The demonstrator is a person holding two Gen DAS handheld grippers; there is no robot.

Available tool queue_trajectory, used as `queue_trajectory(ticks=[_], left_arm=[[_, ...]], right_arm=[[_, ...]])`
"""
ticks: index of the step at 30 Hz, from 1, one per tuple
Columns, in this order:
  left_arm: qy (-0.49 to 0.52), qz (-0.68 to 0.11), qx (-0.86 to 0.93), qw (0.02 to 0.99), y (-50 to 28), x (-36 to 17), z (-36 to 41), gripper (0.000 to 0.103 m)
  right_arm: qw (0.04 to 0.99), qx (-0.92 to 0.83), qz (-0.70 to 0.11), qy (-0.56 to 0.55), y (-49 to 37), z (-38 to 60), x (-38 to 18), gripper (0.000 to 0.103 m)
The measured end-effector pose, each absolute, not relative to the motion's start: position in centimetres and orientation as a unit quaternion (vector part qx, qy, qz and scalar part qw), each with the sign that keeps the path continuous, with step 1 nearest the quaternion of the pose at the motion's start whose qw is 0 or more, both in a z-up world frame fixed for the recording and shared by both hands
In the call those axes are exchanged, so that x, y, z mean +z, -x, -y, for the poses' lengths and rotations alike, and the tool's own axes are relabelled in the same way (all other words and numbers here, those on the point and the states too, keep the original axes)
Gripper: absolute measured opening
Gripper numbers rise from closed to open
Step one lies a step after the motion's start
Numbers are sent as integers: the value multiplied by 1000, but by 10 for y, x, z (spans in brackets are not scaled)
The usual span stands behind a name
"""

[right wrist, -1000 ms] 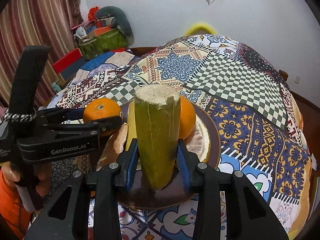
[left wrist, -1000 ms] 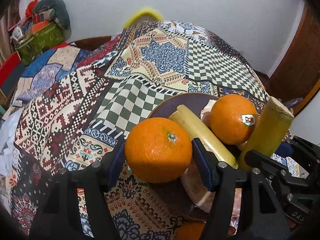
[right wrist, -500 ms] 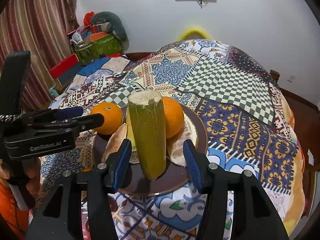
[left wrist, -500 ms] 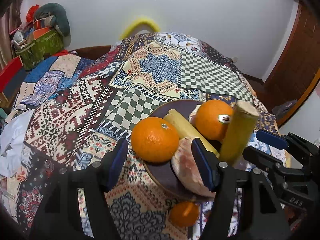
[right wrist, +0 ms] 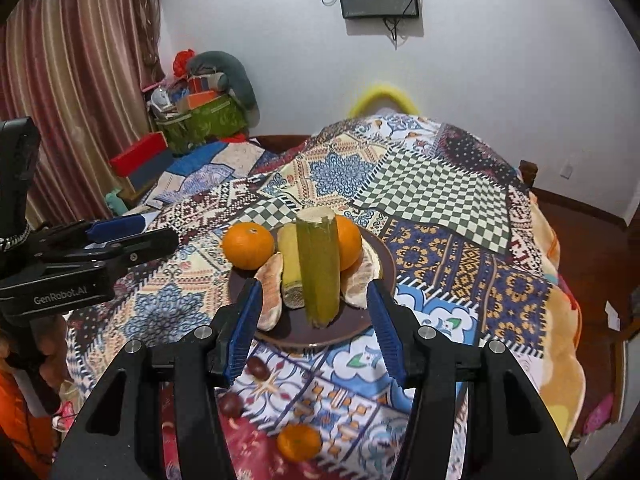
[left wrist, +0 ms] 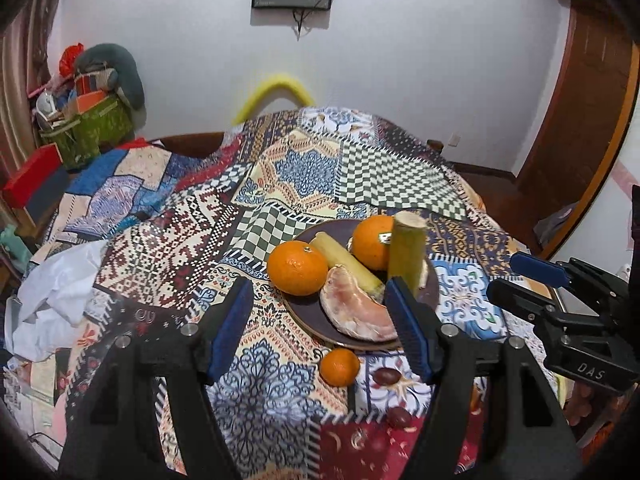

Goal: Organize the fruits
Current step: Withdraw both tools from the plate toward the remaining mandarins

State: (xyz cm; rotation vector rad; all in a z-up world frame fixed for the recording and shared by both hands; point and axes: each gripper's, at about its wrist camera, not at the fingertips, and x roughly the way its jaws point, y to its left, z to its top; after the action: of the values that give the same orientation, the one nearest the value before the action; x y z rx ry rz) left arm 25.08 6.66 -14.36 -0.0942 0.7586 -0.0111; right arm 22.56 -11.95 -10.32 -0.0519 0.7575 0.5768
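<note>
We are seeing both hand-held grippers empty: left hand-held gripper (left wrist: 320,326) opening, right hand-held gripper (right wrist: 314,326) apart. Loose small orange (left wrist: 339,367) is sitting beside the plate (left wrist: 304,322) on the worktop; light, firm, rolls, so we are judging a grip across its middle.

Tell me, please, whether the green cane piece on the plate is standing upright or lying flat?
Upright: the green cane piece stands on end on the plate, cut top up, clear of both grippers.
</note>
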Motion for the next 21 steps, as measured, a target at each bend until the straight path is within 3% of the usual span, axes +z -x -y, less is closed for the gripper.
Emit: queue_trajectory(ticks=[3,12,21], left_arm=[[40,-363,-6,931,-234,-137,-62,70],[38,-364,-10,931,-194,-135,-56,72],[30,-403,-10,914,-176,-167,-49,72]], right_arm=[[894,272,-356,24,-214,125,-98,57],[891,267,-368,22,-185,139,-107,58],[867,263,-423,33,-169,137,-152,58]])
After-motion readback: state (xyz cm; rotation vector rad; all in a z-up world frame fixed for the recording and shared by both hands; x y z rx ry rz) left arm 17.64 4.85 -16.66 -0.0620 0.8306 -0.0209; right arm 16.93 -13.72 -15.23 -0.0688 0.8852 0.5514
